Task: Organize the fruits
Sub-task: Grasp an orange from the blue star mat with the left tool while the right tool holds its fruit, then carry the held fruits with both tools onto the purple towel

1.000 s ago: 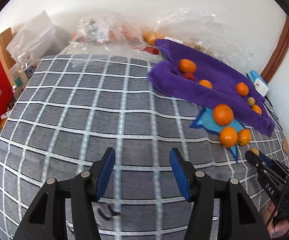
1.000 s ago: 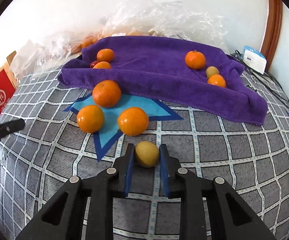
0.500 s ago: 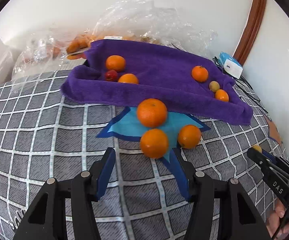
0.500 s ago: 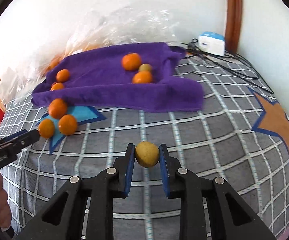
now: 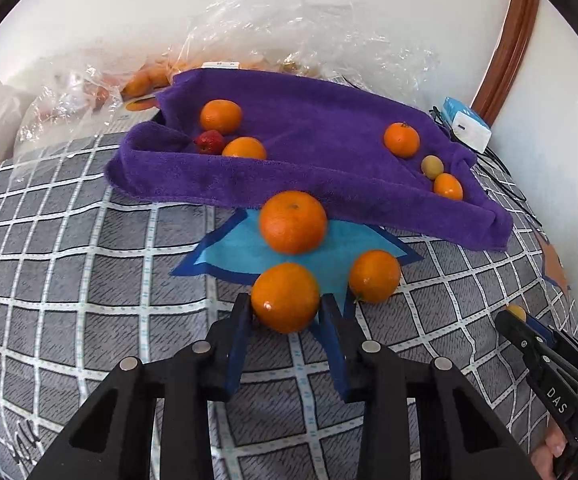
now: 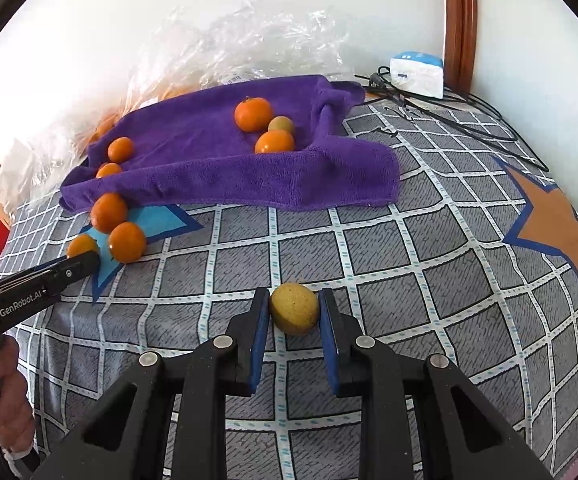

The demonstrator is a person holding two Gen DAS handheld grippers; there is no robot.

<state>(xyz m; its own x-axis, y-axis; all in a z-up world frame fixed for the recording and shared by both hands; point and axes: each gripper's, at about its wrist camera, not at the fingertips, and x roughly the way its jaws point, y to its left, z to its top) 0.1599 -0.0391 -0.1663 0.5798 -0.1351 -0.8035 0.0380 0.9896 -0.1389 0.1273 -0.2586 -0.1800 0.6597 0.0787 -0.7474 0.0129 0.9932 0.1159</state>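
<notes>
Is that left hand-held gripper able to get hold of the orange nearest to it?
Probably yes. The left hand-held gripper has just been closing, and the nearest orange already sits between its fingers. Nothing blocks it; the neighbouring orange lies clear.

Three oranges are sitting on a blue star patch, the nearest orange lying between gripper pads. A speckled yellow fruit is being pinched just above the checked cover, and smaller fruits are resting on a purple towel.

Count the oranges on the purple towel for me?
4 oranges: two at the towel's left end by the red fruit, two at its right end by the yellow fruit. Folds might hide more.
</notes>
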